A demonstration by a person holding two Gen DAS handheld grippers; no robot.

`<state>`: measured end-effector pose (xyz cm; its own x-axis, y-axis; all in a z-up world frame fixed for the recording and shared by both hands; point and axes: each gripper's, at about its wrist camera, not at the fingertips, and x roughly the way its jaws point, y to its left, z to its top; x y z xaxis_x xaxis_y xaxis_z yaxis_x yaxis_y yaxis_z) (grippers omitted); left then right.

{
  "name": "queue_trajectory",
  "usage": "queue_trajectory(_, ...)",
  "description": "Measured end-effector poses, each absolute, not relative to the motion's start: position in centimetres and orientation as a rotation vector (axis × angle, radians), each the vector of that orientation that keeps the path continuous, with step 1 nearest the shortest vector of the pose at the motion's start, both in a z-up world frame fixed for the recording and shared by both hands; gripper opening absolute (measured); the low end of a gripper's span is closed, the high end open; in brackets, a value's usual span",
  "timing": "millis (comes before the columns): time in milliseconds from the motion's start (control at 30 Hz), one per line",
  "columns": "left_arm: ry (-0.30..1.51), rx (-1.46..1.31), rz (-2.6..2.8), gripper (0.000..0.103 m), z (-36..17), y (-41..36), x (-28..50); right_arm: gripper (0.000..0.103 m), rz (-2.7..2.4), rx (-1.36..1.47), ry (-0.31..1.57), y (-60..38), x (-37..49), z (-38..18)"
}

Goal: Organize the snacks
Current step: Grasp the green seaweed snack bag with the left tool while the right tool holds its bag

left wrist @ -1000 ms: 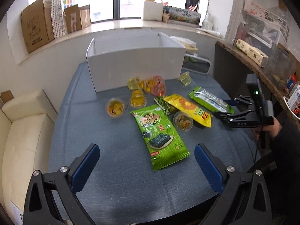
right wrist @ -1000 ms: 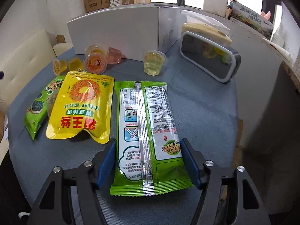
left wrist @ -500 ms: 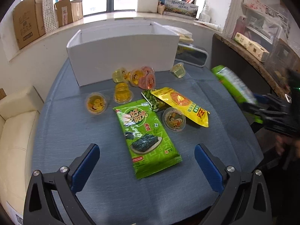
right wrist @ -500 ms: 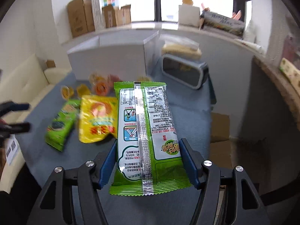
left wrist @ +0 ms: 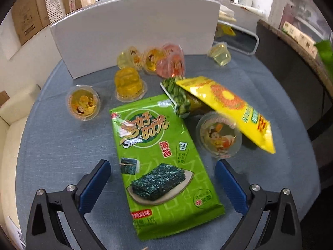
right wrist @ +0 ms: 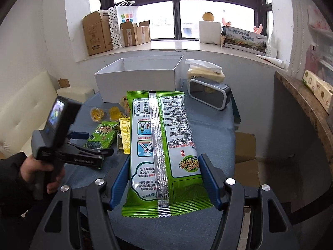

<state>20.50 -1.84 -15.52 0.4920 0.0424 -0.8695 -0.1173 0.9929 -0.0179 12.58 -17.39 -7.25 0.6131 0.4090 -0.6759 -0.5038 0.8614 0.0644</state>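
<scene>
snack packets (left wrist: 166, 162) before box (left wrist: 133, 33), on table (left wrist: 54, 158)

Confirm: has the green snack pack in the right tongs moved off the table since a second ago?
Yes. The green snack pack, clamped in the right tongs, has risen: it lay flat on the blue table before, and its top edge now reaches the white box.

Right tool (right wrist: 164, 184) raised green packet (right wrist: 164, 145), left tool (left wrist: 163, 182) lowered over seaweed pack (left wrist: 160, 162)

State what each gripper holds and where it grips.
The right gripper clamps a long green snack packet by its side edges near the bottom seal. The left gripper holds nothing.
</scene>
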Motion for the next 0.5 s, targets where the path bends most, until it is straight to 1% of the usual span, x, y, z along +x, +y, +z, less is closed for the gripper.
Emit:
queue_trajectory(133, 1.018, -0.076, 0.094, 0.103, -15.6, -1.7, 20.2, 0.069, 0.532, -0.134, 0.754, -17.0, 12.7, -7.8)
queue_trajectory(200, 1.008, -0.075, 0.101, 0.099, -15.5, -1.5, 19.9, 0.069, 0.535, -0.128, 0.757, -16.8, 12.6, -8.0)
queue_trajectory(233, 1.005, -0.076, 0.103, 0.094, -15.5, -1.3, 19.7, 0.069, 0.536, -0.127, 0.758, -16.7, 12.6, -8.1)
queue_trajectory(267, 1.000, -0.076, 0.106, 0.084, -15.2, -1.2, 19.4, 0.069, 0.537, -0.127, 0.760, -16.6, 12.6, -8.3)
queue_trajectory(300, 0.995, -0.073, 0.103, 0.077, -15.0, -1.1, 19.1, 0.069, 0.538, -0.126, 0.761, -16.5, 12.6, -8.4)
queue_trajectory(367, 1.004, -0.078, 0.093, 0.074, -14.7, -0.6, 18.4, 0.069, 0.544, -0.122, 0.762, -16.3, 12.5, -8.5)
queue_trajectory(500, 0.961, -0.066, 0.081, 0.074, -13.4, -0.1, 16.7, 0.069, 0.562, -0.123, 0.755, -15.6, 12.4, -8.4)
